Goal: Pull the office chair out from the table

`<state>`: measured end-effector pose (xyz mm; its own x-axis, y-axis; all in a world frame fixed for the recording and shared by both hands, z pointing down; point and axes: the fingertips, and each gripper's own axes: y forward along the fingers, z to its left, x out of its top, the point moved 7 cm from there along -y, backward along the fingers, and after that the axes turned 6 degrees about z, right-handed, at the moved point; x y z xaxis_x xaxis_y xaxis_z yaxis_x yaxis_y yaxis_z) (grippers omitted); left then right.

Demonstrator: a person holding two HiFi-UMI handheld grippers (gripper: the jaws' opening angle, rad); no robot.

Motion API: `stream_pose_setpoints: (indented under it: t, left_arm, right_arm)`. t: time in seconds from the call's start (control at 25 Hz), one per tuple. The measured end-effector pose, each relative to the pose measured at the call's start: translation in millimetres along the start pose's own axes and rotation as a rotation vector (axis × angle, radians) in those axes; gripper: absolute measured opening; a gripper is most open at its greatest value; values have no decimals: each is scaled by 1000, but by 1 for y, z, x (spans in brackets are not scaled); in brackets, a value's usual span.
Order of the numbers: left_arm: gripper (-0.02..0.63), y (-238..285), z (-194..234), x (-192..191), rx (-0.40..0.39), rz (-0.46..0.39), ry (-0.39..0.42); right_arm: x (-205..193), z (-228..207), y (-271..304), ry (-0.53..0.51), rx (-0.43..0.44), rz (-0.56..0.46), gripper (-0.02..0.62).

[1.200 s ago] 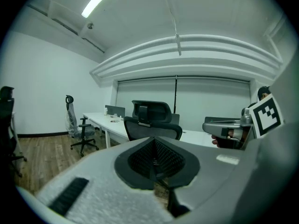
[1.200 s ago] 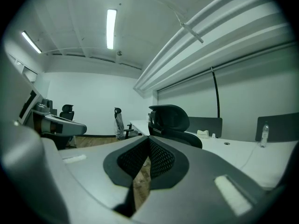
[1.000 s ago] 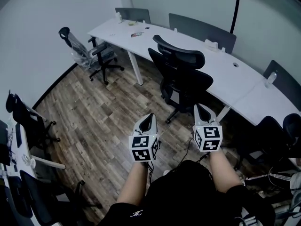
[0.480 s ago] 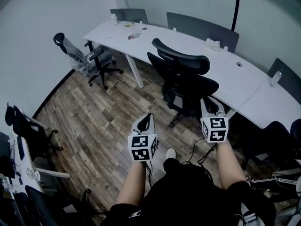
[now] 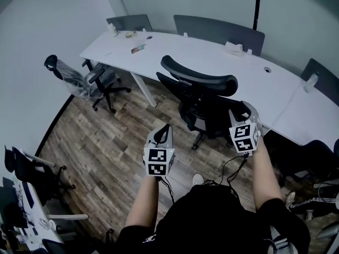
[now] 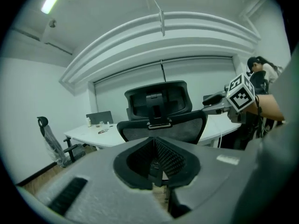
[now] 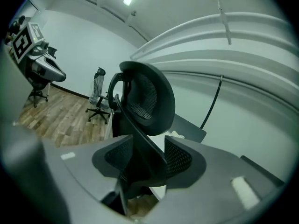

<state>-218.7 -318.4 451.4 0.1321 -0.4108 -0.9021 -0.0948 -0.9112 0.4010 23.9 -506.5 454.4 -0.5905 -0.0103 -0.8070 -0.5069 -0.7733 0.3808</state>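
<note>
The office chair (image 5: 204,97) is black all over — its back a fine dark mesh. The desk (image 5: 201,52) is plain white, with flat grey panels (image 5: 220,30) behind it. The floor (image 5: 116,136) shows wood planks streaked brown and grey. The walls (image 5: 32,46) are pale grey-white. The left tool (image 5: 165,130) is light grey — its cube carries black-and-white square markers.

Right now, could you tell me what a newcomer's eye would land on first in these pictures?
The black office chair by the long white table draws the eye first. The right tool, whose jaws have just been opening, stands open around the edge of its backrest, while the left tool hangs shut and empty, short of the chair.
</note>
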Motion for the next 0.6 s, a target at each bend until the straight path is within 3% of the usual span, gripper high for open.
stream_pose_setpoints:
  t: [0.2,0.32,0.44,0.6]
  left_arm:
    - [66,47,24,12,-48,29,106]
    - [116,74,38,18,-89,34,187]
    - [197,104,52,18,-135,66,312]
    - [264,138,76,33,-130,72,533]
  right_arm:
    - [-4,1,30,-41,53,98,244]
    - [-7,3,41,-139,21,128,255]
    - [-9,5,44,-229,-16,141,215]
    - [-8,1,44,-176,12,156,209]
